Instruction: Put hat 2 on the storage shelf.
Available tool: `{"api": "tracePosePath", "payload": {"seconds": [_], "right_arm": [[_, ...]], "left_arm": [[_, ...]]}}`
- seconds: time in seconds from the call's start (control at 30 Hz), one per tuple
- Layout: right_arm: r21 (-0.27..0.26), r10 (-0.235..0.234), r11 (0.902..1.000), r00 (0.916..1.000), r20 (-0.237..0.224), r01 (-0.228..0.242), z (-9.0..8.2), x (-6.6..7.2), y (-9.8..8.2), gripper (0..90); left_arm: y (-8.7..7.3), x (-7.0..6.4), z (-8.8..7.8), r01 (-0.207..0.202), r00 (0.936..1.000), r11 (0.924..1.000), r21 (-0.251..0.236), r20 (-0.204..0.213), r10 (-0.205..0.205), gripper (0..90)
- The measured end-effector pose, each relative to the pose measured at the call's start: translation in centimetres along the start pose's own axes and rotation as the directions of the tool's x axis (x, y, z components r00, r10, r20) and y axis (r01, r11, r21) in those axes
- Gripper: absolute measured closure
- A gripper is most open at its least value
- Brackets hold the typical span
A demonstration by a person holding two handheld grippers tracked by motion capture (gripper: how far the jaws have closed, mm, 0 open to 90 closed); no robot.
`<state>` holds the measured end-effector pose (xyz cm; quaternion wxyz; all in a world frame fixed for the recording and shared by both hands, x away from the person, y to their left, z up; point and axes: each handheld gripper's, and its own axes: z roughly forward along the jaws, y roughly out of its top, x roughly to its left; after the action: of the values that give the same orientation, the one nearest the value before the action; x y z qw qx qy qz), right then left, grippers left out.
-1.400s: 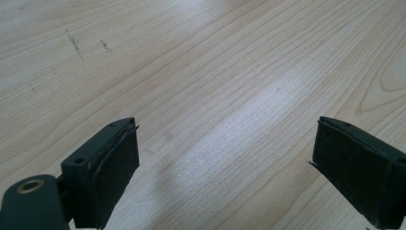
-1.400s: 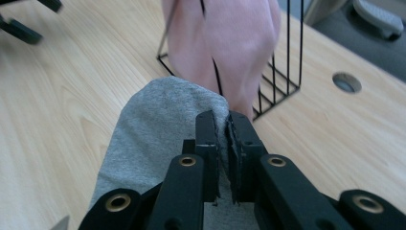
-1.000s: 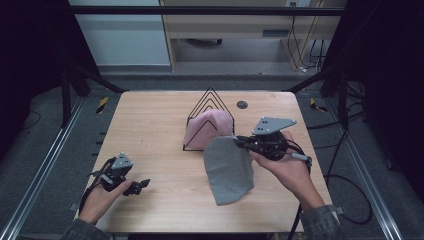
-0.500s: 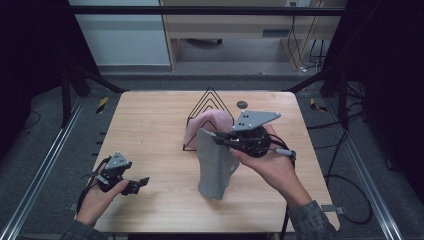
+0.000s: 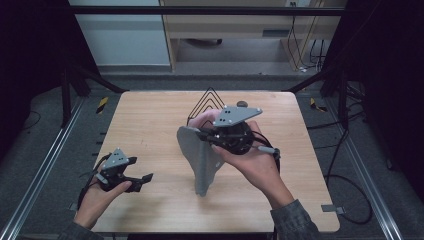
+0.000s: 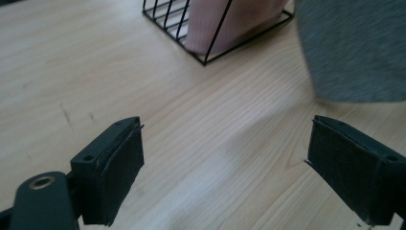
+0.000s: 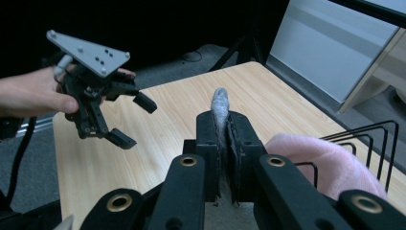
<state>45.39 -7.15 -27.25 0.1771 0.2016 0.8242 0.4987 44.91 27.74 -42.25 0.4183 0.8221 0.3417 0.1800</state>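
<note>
**Grey cloth lifted over the table, left gripper idle**

From the high view, the right hand [image 5: 252, 165] reached in over the middle of the wooden table [image 5: 150, 125], its right gripper [image 5: 205, 135] pointing left and pinching the top edge of a grey cloth [image 5: 200, 160] that hung down with its lower tip at or near the tabletop. Just behind stood a black wire rack [image 5: 207, 100] with a pink cloth [image 5: 202, 120] in it. The left hand [image 5: 97, 195] held the left gripper [image 5: 140, 181] low near the table's front left edge, jaws spread. Grey floor and dark frame posts surrounded the table.

The left gripper view showed its jaws wide apart above bare wood, gripping nothing, with the rack [image 6: 206, 45], pink cloth [image 6: 230, 21] and grey cloth [image 6: 354, 48] ahead.

In the right gripper view, the jaws were pressed together on the grey cloth [image 7: 220, 108], a tuft poking out above them. The left gripper [image 7: 129, 122] hung open beyond; the pink cloth [image 7: 325, 163] lay at right.
</note>
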Motion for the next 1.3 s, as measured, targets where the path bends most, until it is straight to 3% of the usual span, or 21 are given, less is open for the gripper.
{"api": "tracePosePath", "payload": {"seconds": [0.07, 0.2, 0.4, 0.47, 0.73, 0.9, 1.03, 1.1, 1.3], "right_arm": [[0.008, -0.012, 0.9999, 0.9999, 0.000, 0.012, 0.1, 0.2, 0.7, 84.7], [0.019, -0.021, 0.9996, 0.9998, 0.004, 0.021, 0.4, 0.2, 2.1, 84.7], [-0.001, -0.047, 0.9989, 0.9988, -0.017, 0.047, 1.4, 0.5, 3.8, 84.8], [-0.007, -0.056, 0.9984, 0.9982, -0.021, 0.056, 1.7, 0.7, 4.3, 84.8], [-0.028, -0.072, 0.9971, 0.9967, -0.039, 0.071, 2.4, 1.2, 5.9, 84.7], [-0.023, -0.071, 0.9973, 0.9962, -0.049, 0.070, 2.8, 1.3, 5.8, 84.7], [-0.023, -0.066, 0.9976, 0.9968, -0.046, 0.065, 2.7, 1.2, 5.5, 84.6], [-0.023, -0.058, 0.9981, 0.9974, -0.042, 0.057, 2.6, 1.1, 5.3, 84.6], [-0.009, -0.030, 0.9995, 0.9994, -0.016, 0.030, 1.8, 0.2, 4.2, 84.6]], "left_arm": [[1.2, -0.2, -0.5, -0.020, 0.9997, 0.9996, -0.018, -0.018, 0.019, 11.9], [3.5, -0.6, -1.3, -0.017, 0.9992, 0.9978, -0.064, 0.036, 0.019, 12.5], [6.0, -0.8, -0.9, -0.068, 0.9938, 0.9955, -0.066, 0.084, 0.073, 14.3], [6.5, -0.6, -0.7, -0.064, 0.9917, 0.9951, -0.075, 0.107, 0.072, 14.4], [7.0, 0.2, 0.2, -0.068, 0.9892, 0.9946, -0.079, 0.125, 0.078, 20.4], [7.4, 0.7, 1.2, -0.087, 0.9808, 0.9945, -0.059, 0.170, 0.096, 27.4], [7.8, 0.8, 2.1, -0.103, 0.9730, 0.9933, -0.052, 0.202, 0.112, 36.6], [8.0, 0.9, 2.7, -0.093, 0.9723, 0.9940, -0.058, 0.210, 0.103, 46.2], [9.3, 0.3, 4.8, -0.083, 0.9590, 0.9948, -0.058, 0.267, 0.096, 75.2]]}}
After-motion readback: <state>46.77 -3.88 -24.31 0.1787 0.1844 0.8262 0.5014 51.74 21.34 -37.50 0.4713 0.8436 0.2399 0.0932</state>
